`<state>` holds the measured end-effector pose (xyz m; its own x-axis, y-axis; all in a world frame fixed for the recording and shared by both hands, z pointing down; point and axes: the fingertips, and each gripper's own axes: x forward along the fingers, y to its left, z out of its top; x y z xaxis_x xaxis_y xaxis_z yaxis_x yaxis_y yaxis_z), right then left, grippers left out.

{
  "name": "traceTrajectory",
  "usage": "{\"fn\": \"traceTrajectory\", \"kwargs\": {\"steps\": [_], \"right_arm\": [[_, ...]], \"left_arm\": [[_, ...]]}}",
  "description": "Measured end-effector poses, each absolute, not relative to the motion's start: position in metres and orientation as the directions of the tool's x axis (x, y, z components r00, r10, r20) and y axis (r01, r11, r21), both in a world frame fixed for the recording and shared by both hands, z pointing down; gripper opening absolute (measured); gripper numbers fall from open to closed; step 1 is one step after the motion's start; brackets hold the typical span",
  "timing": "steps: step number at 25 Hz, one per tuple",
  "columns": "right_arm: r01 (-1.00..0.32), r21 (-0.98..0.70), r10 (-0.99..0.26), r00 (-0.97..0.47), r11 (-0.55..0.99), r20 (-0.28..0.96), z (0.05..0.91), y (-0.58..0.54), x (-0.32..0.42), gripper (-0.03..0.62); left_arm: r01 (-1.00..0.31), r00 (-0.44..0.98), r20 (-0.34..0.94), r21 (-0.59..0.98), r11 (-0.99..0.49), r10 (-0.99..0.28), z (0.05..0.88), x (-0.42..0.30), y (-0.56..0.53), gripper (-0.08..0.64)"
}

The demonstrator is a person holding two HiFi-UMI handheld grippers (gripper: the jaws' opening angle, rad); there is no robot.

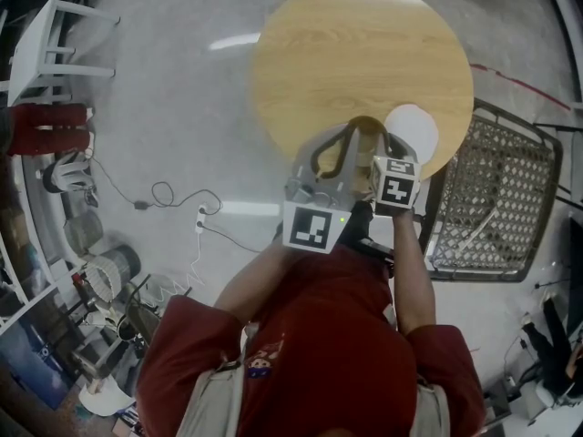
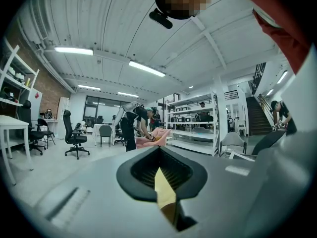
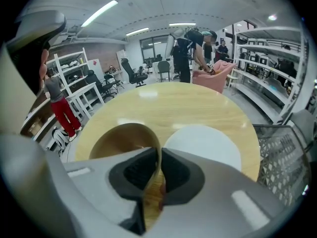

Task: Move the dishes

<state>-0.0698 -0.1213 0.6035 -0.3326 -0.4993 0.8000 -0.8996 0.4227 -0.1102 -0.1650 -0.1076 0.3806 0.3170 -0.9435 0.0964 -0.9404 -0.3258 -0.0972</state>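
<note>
Red shirt [image 1: 319, 335] of the person fills the foreground. Beyond it, a brown bowl [image 1: 357, 124] is at the round table's [image 1: 355, 44] 6 o'clock edge. Left gripper [image 2: 159, 180] and right gripper [image 3: 157, 170] are both clamped on its rim. A white plate [image 1: 414, 127] lies at the bowl's 3 o'clock, and a wire rack [image 1: 496, 198] at the table's 4 o'clock.

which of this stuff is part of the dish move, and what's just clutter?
In the job:
- bowl, rim pinched by the right gripper; the left gripper is shut on a thin tan edge, probably the same bowl
- plate
- round table

Lying about:
- wire rack
- floor cables
- white side table
- office chair
</note>
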Motion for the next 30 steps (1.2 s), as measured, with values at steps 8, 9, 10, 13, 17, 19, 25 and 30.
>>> {"fn": "traceTrajectory", "kwargs": {"steps": [8, 9, 10, 13, 17, 19, 25, 30], "right_arm": [[-0.903, -0.140, -0.524, -0.356, 0.407, 0.774, 0.595, -0.120, -0.072, 0.025], [-0.903, -0.143, -0.528, -0.359, 0.404, 0.770, 0.594, -0.120, -0.072, 0.025], [-0.904, -0.146, -0.533, -0.360, 0.401, 0.766, 0.592, -0.119, -0.072, 0.021], [-0.905, -0.144, -0.548, -0.362, 0.399, 0.754, 0.585, -0.118, -0.073, 0.020], [-0.911, -0.137, -0.573, -0.355, 0.388, 0.739, 0.578, -0.115, -0.067, 0.018], [-0.914, -0.140, -0.585, -0.355, 0.380, 0.729, 0.571, -0.113, -0.065, 0.018], [-0.918, -0.162, -0.621, -0.367, 0.362, 0.692, 0.546, -0.111, -0.061, 0.018], [-0.930, -0.166, -0.675, -0.355, 0.329, 0.647, 0.521, -0.116, -0.052, 0.018]], "left_arm": [[-0.942, 0.316, 0.081, -0.093, -0.323, -0.945, 0.377, -0.165, -0.102, 0.006], [-0.941, 0.318, 0.082, -0.095, -0.325, -0.944, 0.377, -0.165, -0.101, 0.006], [-0.939, 0.321, 0.083, -0.100, -0.328, -0.943, 0.376, -0.164, -0.100, 0.006], [-0.934, 0.329, 0.075, -0.119, -0.336, -0.941, 0.373, -0.165, -0.098, 0.006], [-0.936, 0.331, 0.061, -0.106, -0.336, -0.942, 0.369, -0.162, -0.093, 0.006], [-0.937, 0.332, 0.048, -0.102, -0.335, -0.942, 0.364, -0.162, -0.091, 0.006], [-0.934, 0.341, 0.022, -0.104, -0.341, -0.940, 0.353, -0.159, -0.086, 0.006], [-0.929, 0.358, 0.001, -0.101, -0.356, -0.934, 0.346, -0.155, -0.088, 0.006]]}}
